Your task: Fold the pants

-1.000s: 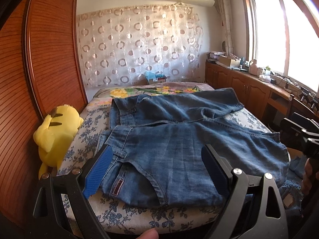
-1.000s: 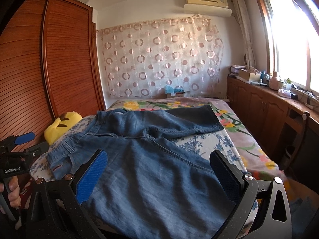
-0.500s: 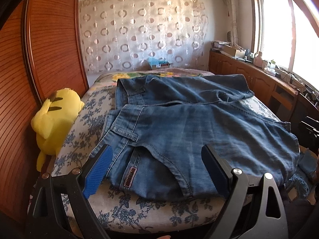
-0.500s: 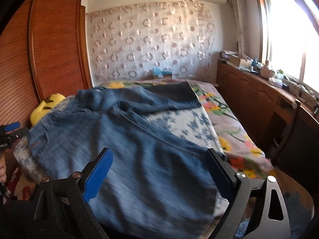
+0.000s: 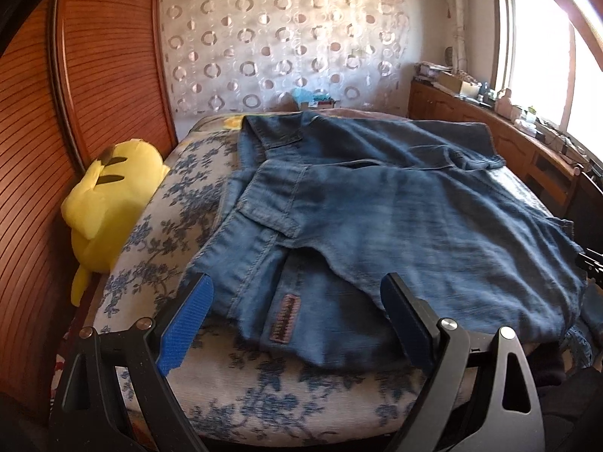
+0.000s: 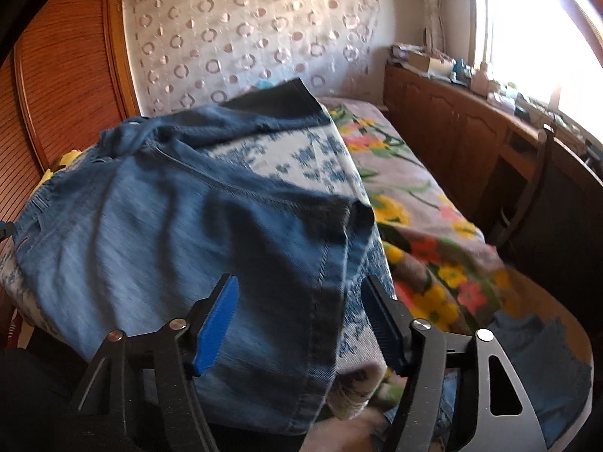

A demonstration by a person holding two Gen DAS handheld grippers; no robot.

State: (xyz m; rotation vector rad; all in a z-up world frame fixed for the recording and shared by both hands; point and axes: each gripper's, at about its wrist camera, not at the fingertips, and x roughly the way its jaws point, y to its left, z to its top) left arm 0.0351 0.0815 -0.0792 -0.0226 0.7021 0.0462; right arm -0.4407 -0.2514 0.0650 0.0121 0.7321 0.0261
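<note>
Blue denim pants (image 5: pixel 395 218) lie spread across the bed, waistband with a brown label toward the left wrist camera. My left gripper (image 5: pixel 297 320) is open and empty, its jaws wide apart just above the waistband near the bed's front edge. In the right wrist view the pants (image 6: pixel 169 233) drape over the bed's front edge, the hemmed leg end hanging down. My right gripper (image 6: pixel 301 320) is open, its jaws either side of that hem edge, not closed on it.
A yellow plush toy (image 5: pixel 109 196) lies at the bed's left edge against the wooden wardrobe (image 5: pixel 94 75). A floral bedspread (image 6: pixel 414 207) covers the bed. Wooden cabinets (image 6: pixel 452 132) with clutter run along the right under the window.
Both grippers moved forward and lower toward the pants. The right gripper swung right to the leg hem and its jaws have narrowed somewhat.
</note>
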